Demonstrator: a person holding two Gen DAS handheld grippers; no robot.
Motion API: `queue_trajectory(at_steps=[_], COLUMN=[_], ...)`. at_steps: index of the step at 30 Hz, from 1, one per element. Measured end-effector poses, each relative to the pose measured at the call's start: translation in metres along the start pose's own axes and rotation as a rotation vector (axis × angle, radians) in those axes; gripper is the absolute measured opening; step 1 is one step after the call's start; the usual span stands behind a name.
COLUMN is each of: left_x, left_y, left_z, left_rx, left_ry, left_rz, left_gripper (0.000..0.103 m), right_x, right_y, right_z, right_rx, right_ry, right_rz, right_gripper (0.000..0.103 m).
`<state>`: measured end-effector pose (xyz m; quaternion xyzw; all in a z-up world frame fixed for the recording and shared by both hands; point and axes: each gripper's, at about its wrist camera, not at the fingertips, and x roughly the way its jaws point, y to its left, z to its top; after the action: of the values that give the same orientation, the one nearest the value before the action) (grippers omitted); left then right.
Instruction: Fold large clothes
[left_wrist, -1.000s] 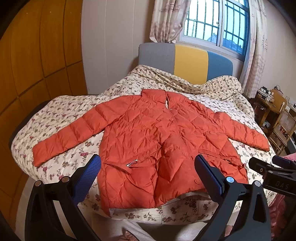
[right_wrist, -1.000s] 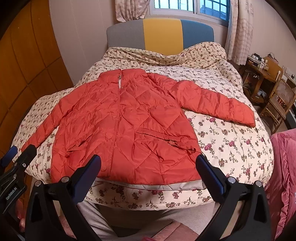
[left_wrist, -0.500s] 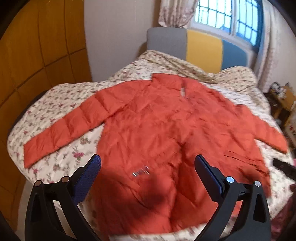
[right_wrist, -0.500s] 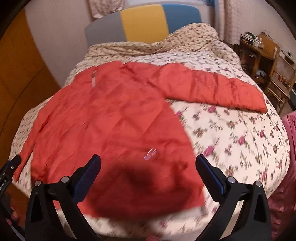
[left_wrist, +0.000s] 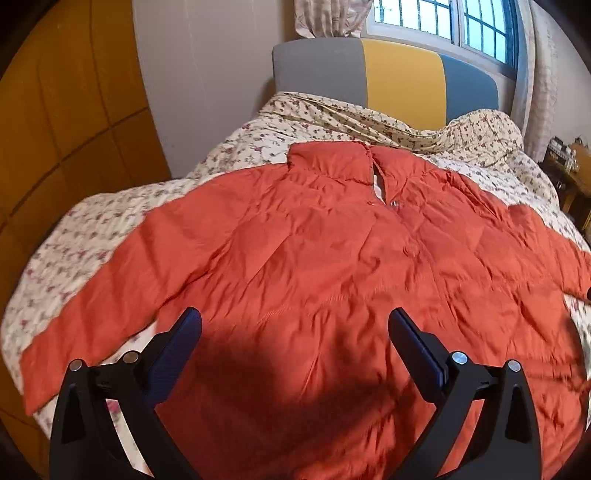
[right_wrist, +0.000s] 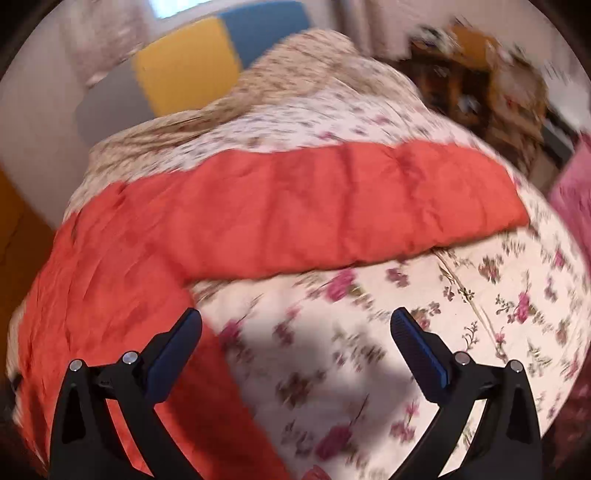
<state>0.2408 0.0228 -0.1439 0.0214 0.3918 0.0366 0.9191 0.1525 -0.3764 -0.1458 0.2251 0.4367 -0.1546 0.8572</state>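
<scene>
An orange quilted jacket (left_wrist: 325, 258) lies face up and spread flat on the floral bed, collar toward the headboard. Its left sleeve (left_wrist: 96, 306) stretches out to the left. My left gripper (left_wrist: 295, 325) is open and empty, low over the jacket's body. In the right wrist view, which is blurred, the jacket's right sleeve (right_wrist: 332, 210) lies across the quilt. My right gripper (right_wrist: 295, 325) is open and empty, over bare quilt just below that sleeve, with the jacket's side edge (right_wrist: 110, 295) at its left finger.
The floral quilt (right_wrist: 461, 314) covers the bed. A grey, yellow and blue headboard (left_wrist: 399, 77) stands under a window. A wooden wardrobe (left_wrist: 66, 110) is at the left. Wooden furniture (right_wrist: 480, 74) and a pink cloth (right_wrist: 572, 184) stand at the bed's right side.
Both grippers have moved forward and lower over the bed. The left now hovers over the jacket's body; the right has swung right toward the right sleeve. Both stay open.
</scene>
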Motion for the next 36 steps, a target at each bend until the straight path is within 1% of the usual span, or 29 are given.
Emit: queue_trajectory(at_steps=[3, 5, 7, 9, 10, 11, 13, 16, 19, 22, 24, 25, 26, 27, 28, 29, 32, 36], left_x=[0.023, 0.039, 0.050, 0.064, 0.070, 0.072, 0.072, 0.072, 0.073, 0.076, 0.078, 0.078, 0.078, 0.079, 0.079, 0.080, 0.082, 0.083], left_y=[0.003, 0.011, 0.020, 0.029, 0.033, 0.034, 0.036, 0.032, 0.033, 0.040, 0.042, 0.041, 0.040, 0.039, 0.038, 0.038, 0.038, 0.040], left_z=[0.004, 0.004, 0.000, -0.007, -0.011, -0.013, -0.016, -0.016, -0.016, -0.015, -0.017, -0.017, -0.018, -0.018, -0.019, -0.019, -0.019, -0.020], left_rx=[-0.032, -0.067, -0.097, -0.113, -0.124, -0.135, -0.148, -0.114, -0.090, -0.100, -0.112, -0.108, -0.104, -0.101, -0.099, -0.098, -0.100, -0.114], left_ry=[0.030, 0.063, 0.077, 0.101, 0.113, 0.112, 0.095, 0.094, 0.096, 0.097, 0.097, 0.096, 0.095, 0.095, 0.095, 0.096, 0.102, 0.102], left_rz=[0.035, 0.036, 0.048, 0.080, 0.071, 0.055, 0.036, 0.048, 0.038, 0.007, -0.007, -0.004, 0.000, 0.004, 0.006, 0.008, 0.000, -0.014], left_gripper=[0.100, 0.100, 0.100, 0.100, 0.100, 0.100, 0.100, 0.100, 0.100, 0.100, 0.100, 0.100, 0.100, 0.100, 0.100, 0.100, 0.100, 0.100], right_x=[0.015, 0.024, 0.030, 0.037, 0.039, 0.040, 0.039, 0.039, 0.038, 0.037, 0.037, 0.037, 0.039, 0.040, 0.041, 0.041, 0.036, 0.021], right_y=[-0.031, -0.048, -0.064, -0.082, -0.091, -0.097, -0.106, -0.113, -0.119, -0.123, -0.123, -0.123, -0.124, -0.124, -0.124, -0.120, -0.100, -0.057], right_z=[0.015, 0.023, 0.029, 0.032, 0.035, 0.036, 0.042, 0.048, 0.052, 0.055, 0.059, 0.061, 0.063, 0.066, 0.070, 0.074, 0.085, 0.091], right_rx=[0.164, 0.244, 0.322, 0.421, 0.461, 0.485, 0.516, 0.563, 0.624, 0.645, 0.646, 0.639, 0.636, 0.627, 0.610, 0.579, 0.480, 0.356], right_ry=[-0.001, -0.012, -0.035, -0.051, -0.070, -0.095, -0.135, -0.181, -0.211, -0.235, -0.249, -0.259, -0.261, -0.264, -0.266, -0.270, -0.306, -0.396], right_rz=[0.045, 0.042, 0.035, 0.026, 0.037, 0.043, 0.045, 0.043, 0.039, 0.016, -0.010, -0.032, -0.040, -0.036, -0.031, -0.027, -0.069, -0.089], right_gripper=[0.098, 0.089, 0.084, 0.079, 0.075, 0.074, 0.075, 0.075, 0.075, 0.074, 0.062, 0.049, 0.040, 0.036, 0.025, 0.017, 0.010, 0.010])
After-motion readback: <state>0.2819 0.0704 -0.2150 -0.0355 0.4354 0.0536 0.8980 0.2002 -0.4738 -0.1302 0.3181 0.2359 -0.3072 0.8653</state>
